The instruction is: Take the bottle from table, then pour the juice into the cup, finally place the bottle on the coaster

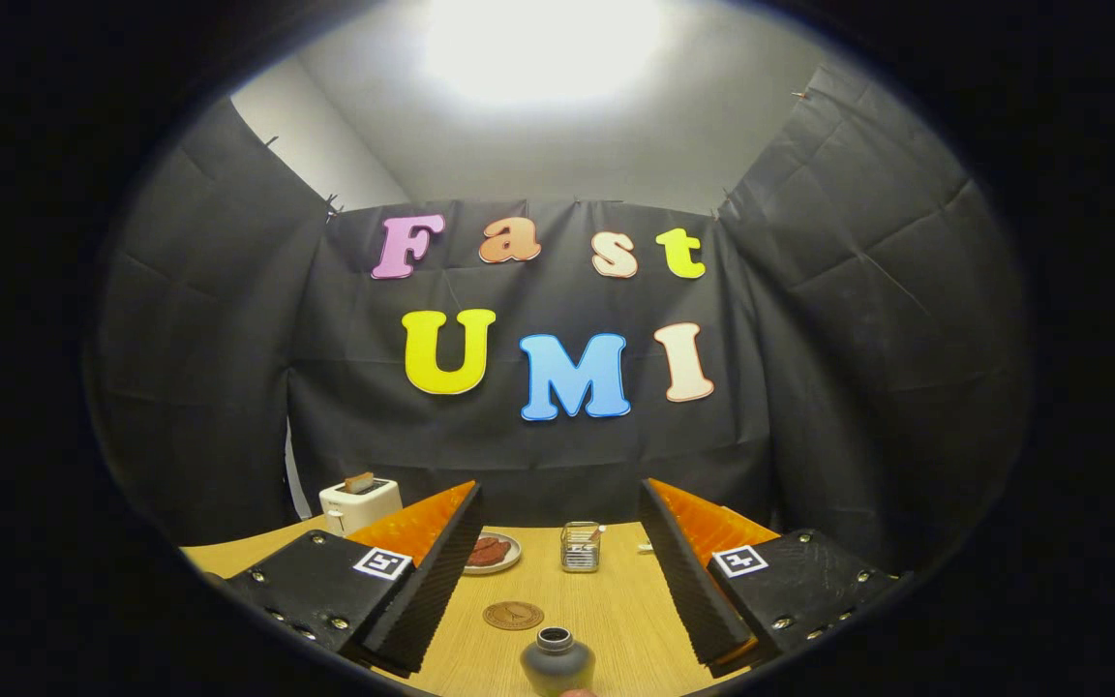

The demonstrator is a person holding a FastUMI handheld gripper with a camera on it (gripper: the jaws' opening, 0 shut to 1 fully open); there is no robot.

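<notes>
Gripper view: the gripper (557,581) has its fingers spread wide apart, gripping nothing. The dark bottle (557,661) stands upright on the wooden table (616,620), near and between the fingers. Just beyond it, slightly left, lies the round coaster (513,616). Farther off — the glass cup (580,547), a plate (491,554) to its left, and a toaster (360,503) at far left.

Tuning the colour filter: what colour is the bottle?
Dark grey bottle, between the open gripper fingers; gripper view.

Wooden table (616,610), bottle (557,661), coaster (513,616), cup (580,547), plate (492,554), toaster (360,503)
</notes>
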